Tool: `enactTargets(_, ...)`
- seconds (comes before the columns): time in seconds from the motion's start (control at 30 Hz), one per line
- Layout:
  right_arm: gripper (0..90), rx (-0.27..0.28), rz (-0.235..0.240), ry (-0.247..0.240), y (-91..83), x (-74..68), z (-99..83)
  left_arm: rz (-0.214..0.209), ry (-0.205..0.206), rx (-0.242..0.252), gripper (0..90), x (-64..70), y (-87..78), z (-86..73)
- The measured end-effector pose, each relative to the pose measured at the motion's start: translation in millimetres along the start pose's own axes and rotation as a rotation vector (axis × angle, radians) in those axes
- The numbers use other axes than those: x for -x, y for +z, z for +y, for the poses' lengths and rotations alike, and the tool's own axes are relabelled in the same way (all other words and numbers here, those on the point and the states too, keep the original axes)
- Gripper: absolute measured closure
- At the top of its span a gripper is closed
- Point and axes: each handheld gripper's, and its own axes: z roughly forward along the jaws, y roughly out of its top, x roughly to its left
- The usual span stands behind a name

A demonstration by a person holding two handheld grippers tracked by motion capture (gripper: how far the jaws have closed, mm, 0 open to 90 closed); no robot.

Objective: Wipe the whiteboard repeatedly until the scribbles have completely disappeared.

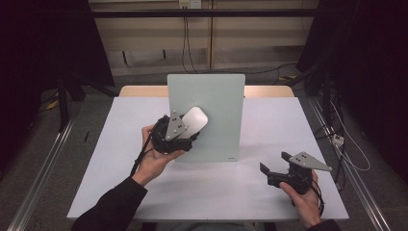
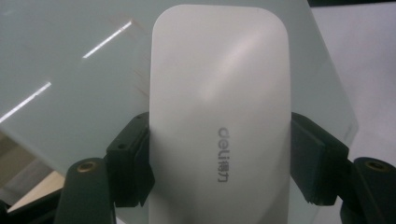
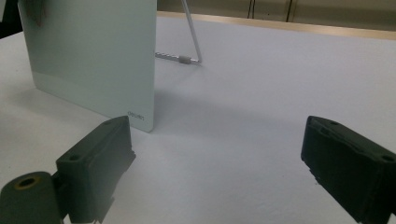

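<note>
Whiteboard work is what I am running here, going by the high view: the left gripper (image 1: 185, 129) is pinching a white eraser block (image 1: 196, 120) and holding it against the pale green glass board (image 1: 216, 110), which is standing propped up at the middle of the white table (image 1: 120, 168). I am keeping the eraser on the board's left half, flat side toward the glass, so I judge the aim is wiping its surface. The right gripper (image 1: 276, 168) is resting low at the near right of the table, well apart from the board, jaws spread and holding nothing; I am parking it there to keep it out of the way.

From the left gripper view, the two black jaws are clamping the eraser (image 2: 219, 116) by its long sides near its lower end, so its broad face is staying free to meet the board (image 2: 70, 84) behind it.

From the right gripper view, the jaws are standing wide apart over bare table (image 3: 261, 93), facing the board's near corner (image 3: 93, 60) and its thin wire stand (image 3: 192, 42), which is what is keeping the board tilted upright.
</note>
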Motion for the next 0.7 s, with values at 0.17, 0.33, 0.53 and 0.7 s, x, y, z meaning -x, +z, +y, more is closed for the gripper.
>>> enactTargets(0.17,8.7,0.001,0.002,-0.001,0.0,0.1,-0.1,0.045,-0.011,0.031,31.2,-15.3,-4.3,19.0)
enactTargets(0.33,8.7,-0.001,0.003,-0.002,-0.1,-0.2,0.0,0.071,0.012,0.039,31.2,-13.6,-3.0,21.4)
enactTargets(0.53,8.7,-0.001,0.003,-0.002,-0.6,-0.3,-0.1,0.021,0.045,-0.003,31.2,3.2,2.9,4.0)
enactTargets(0.7,8.7,-0.001,0.002,-0.002,-0.4,-0.2,0.0,-0.018,0.07,-0.041,31.2,18.7,6.9,-14.8)
